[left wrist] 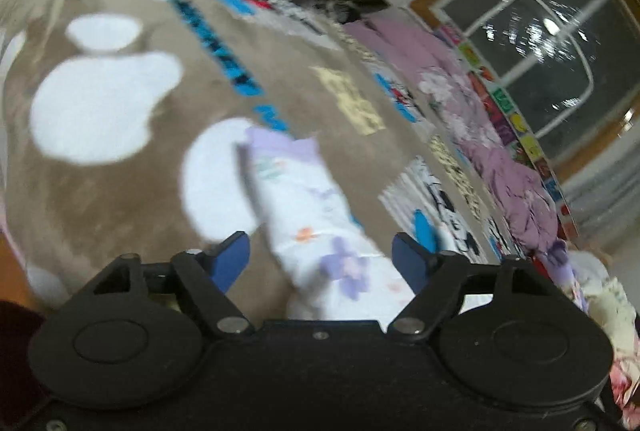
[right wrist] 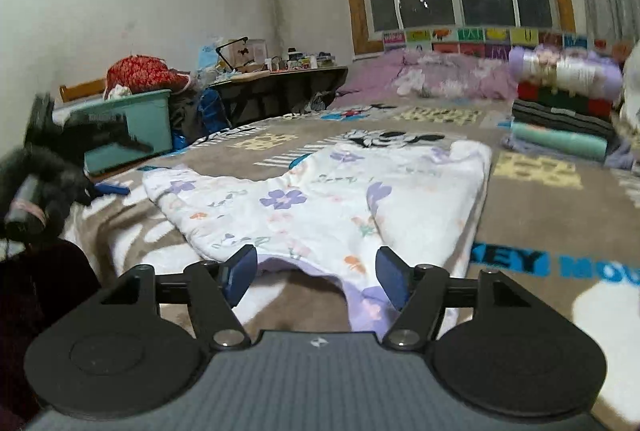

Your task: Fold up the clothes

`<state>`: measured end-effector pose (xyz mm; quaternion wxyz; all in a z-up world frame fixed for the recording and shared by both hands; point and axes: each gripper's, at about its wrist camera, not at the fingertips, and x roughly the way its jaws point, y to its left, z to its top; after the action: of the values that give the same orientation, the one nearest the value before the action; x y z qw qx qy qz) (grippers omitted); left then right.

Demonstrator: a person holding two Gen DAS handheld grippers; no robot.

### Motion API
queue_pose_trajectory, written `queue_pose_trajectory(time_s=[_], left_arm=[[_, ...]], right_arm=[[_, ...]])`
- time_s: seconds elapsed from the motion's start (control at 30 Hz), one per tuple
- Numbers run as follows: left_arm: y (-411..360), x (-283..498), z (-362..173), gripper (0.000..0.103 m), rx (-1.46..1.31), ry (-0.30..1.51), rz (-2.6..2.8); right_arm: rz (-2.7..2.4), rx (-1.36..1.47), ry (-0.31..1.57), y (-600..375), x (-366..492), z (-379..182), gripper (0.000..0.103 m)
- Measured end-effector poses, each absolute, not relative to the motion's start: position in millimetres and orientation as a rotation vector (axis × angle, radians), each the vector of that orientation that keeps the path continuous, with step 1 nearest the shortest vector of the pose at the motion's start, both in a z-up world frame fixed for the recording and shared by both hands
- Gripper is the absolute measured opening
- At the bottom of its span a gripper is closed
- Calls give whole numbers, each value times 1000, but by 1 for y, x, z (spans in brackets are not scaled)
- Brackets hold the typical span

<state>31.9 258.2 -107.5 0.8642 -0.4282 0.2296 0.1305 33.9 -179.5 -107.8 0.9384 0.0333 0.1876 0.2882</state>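
floral pants (right wrist: 320, 207), legs toward camera

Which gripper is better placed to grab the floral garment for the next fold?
Right. The right gripper stands open, squarely over the floral garment and its purple hem. The left gripper, also open, has a blurred view.

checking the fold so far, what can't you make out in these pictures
- Left wrist view: the garment is motion-blurred, and its near end is hidden behind the left gripper.
- Right wrist view: the garment's near cuff runs behind the right gripper; the folded stack is blurred.
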Motion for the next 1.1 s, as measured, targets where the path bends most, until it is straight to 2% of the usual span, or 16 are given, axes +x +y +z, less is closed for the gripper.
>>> queue_pose_trajectory(time_s=[0.27,0.4,0.5,0.53,0.6,0.67,1.0,1.1], left_arm=[[262,49,-126,70,-932,438,282],[261,58,-127,69,-933,392,290],[257,66,-126,50,-932,385,269],[256,67,-126,38,-939,388,257],[254,69,-123,30,-943,391,240],[249,68,-115,11,-923,373,218],[187,66,-46,8,-728,287,21],[160,71,-28,8,-650,273,-32]], right_arm=[[630,134,408,-183,35,-109,66],[654,169,414,-186,36,-110,71],[669,194,411,-189,36,-110,71],[671,201,407,-190,36,-110,71],[661,215,396,-194,37,-109,71],[646,245,387,-200,39,-109,71],[541,552,375,-250,66,-124,71],[544,668,373,-263,75,-131,67]])
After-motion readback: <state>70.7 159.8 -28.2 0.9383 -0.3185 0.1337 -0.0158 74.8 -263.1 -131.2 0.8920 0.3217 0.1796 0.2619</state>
